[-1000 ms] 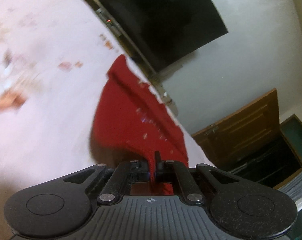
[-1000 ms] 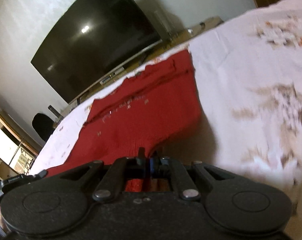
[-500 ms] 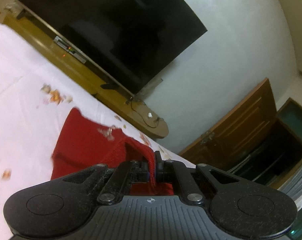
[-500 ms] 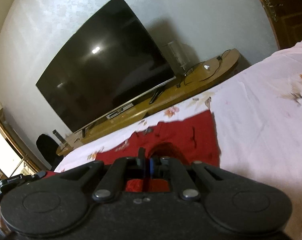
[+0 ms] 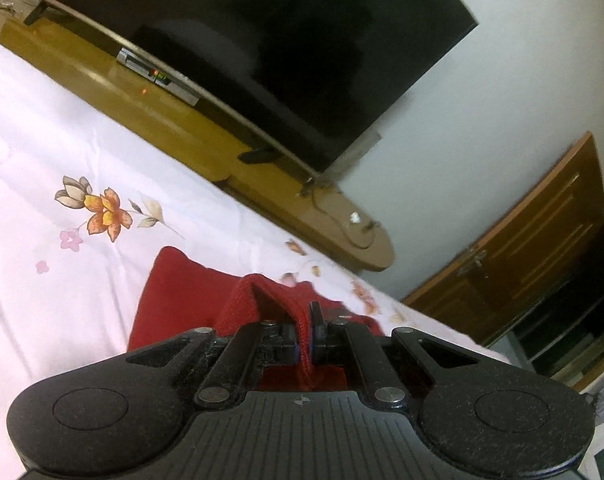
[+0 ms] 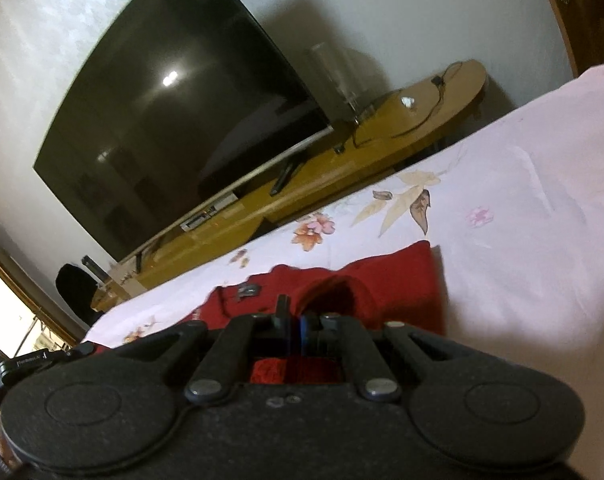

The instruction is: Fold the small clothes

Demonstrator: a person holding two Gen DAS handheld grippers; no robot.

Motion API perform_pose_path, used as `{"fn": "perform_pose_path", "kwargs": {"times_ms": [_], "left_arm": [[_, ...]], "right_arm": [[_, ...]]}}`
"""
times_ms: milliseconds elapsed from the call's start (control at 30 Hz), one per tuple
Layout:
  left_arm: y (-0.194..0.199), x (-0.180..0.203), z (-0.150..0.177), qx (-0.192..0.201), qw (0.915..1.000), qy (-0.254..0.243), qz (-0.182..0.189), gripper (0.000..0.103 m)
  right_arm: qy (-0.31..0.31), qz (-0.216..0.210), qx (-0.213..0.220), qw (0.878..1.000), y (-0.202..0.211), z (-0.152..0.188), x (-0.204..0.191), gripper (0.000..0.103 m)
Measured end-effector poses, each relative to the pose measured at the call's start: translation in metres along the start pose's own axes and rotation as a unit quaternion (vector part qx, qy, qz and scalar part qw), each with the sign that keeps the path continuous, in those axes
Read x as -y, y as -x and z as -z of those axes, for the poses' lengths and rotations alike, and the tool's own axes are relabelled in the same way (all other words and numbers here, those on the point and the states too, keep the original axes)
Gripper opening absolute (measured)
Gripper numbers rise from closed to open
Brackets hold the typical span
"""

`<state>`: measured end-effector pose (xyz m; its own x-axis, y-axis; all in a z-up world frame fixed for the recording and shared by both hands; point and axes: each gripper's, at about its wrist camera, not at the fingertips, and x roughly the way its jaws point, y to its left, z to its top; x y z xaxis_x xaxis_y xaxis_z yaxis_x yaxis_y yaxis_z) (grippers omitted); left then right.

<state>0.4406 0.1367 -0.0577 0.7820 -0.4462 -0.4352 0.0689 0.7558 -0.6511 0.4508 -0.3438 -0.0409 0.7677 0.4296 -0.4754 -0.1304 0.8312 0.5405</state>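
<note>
A small red knitted garment (image 5: 182, 292) lies on a white bedsheet with flower prints (image 5: 62, 160). My left gripper (image 5: 305, 322) is shut on a raised fold of the garment's edge, low over the bed. In the right wrist view the same red garment (image 6: 390, 280) lies ahead, and my right gripper (image 6: 296, 320) is shut on its near edge, which bulges up into a loop in front of the jaws. Most of the garment under both grippers is hidden by their bodies.
Past the foot of the bed stands a long wooden TV bench (image 5: 262, 176) with a large dark television (image 6: 182, 120) and a set-top box (image 5: 158, 76). A wooden door (image 5: 534, 248) is to the right. A black chair (image 6: 74, 288) stands far left.
Both grippers have carried the garment's near edge forward over the rest and come down low. The views tilted up from the cloth to the television. The garment now looks shorter and doubled.
</note>
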Motion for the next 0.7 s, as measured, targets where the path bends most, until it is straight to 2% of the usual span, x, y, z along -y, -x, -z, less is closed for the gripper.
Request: {"fn": "perform_pose_path", "kwargs": {"times_ms": [167, 233, 267, 333, 367, 400, 433, 467, 533, 600, 700], "left_arm": [[-0.035, -0.008, 0.001, -0.005, 0.9995, -0.023, -0.020, 0.004], [-0.045, -0.012, 0.004, -0.005, 0.9991, -0.021, -0.036, 0.004], [-0.046, -0.015, 0.006, -0.004, 0.9995, -0.012, -0.031, 0.005], [-0.046, -0.017, 0.011, 0.006, 0.9994, -0.014, -0.030, 0.025], [-0.042, -0.015, 0.012, 0.019, 0.9988, -0.022, -0.040, 0.060], [-0.037, -0.012, 0.014, 0.039, 0.9976, -0.031, -0.048, 0.078], [-0.033, -0.011, 0.013, 0.054, 0.9969, -0.037, -0.044, 0.078], [-0.031, -0.010, 0.011, 0.058, 0.9970, -0.037, -0.037, 0.078], [-0.031, -0.006, 0.007, 0.052, 0.9963, -0.052, -0.044, 0.077], [-0.036, 0.000, 0.002, 0.033, 0.9937, -0.085, -0.065, 0.062], [-0.046, 0.005, -0.001, -0.004, 0.9889, -0.117, -0.091, 0.056]], "right_arm": [[-0.013, 0.013, -0.015, 1.000, -0.036, -0.001, 0.021, 0.007], [-0.023, 0.021, -0.016, 0.999, -0.048, 0.001, 0.031, 0.023], [-0.026, 0.032, -0.011, 0.999, -0.051, 0.003, 0.035, 0.027], [-0.024, 0.035, 0.003, 0.999, -0.051, 0.006, 0.038, 0.048], [-0.024, 0.029, 0.013, 0.999, -0.046, 0.007, 0.038, 0.054], [-0.024, 0.031, 0.024, 0.999, -0.041, 0.006, 0.037, 0.068], [-0.023, 0.037, 0.043, 0.998, -0.035, 0.005, 0.036, 0.074], [-0.024, 0.033, 0.058, 0.998, -0.028, 0.004, 0.036, 0.073], [-0.023, 0.029, 0.056, 0.998, -0.026, 0.000, 0.038, 0.066], [0.000, 0.033, 0.047, 0.998, -0.027, -0.002, 0.035, 0.059], [0.032, 0.045, 0.030, 0.998, -0.035, -0.004, 0.029, 0.056]]}}
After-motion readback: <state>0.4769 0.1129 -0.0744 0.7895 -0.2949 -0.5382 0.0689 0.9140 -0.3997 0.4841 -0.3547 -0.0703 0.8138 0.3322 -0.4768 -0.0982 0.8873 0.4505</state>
